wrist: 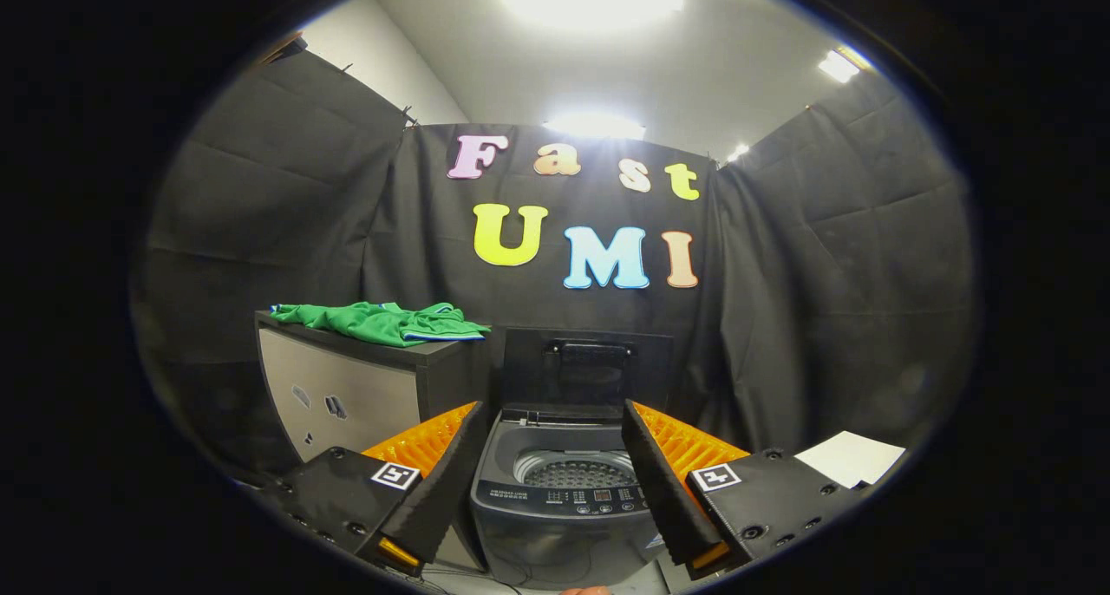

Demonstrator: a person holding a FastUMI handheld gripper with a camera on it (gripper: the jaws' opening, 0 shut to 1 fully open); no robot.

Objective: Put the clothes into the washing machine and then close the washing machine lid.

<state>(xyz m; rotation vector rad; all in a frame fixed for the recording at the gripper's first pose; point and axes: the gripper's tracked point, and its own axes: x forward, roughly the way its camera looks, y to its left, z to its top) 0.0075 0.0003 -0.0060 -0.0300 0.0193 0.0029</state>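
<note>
I'm looking at the washing machine [564,482] standing with its lid [588,371] raised upright, its perforated drum [577,471] showing bare; panel print is too small to read. The green clothes [381,321] are lying lengthwise atop the cabinet [347,395] left of it. My gripper [550,421] is gaping wide, holding nothing.

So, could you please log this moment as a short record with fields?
tongs: open, holding nothing, fingers apart on either side of the washer
washing machine: just ahead, between the fingers
lid: raised upright behind the drum
drum: no clothes seen inside
clothes: green garment lying on the cabinet beside the washer
paper: white sheet beyond the right finger
task status: nothing loaded yet
</note>
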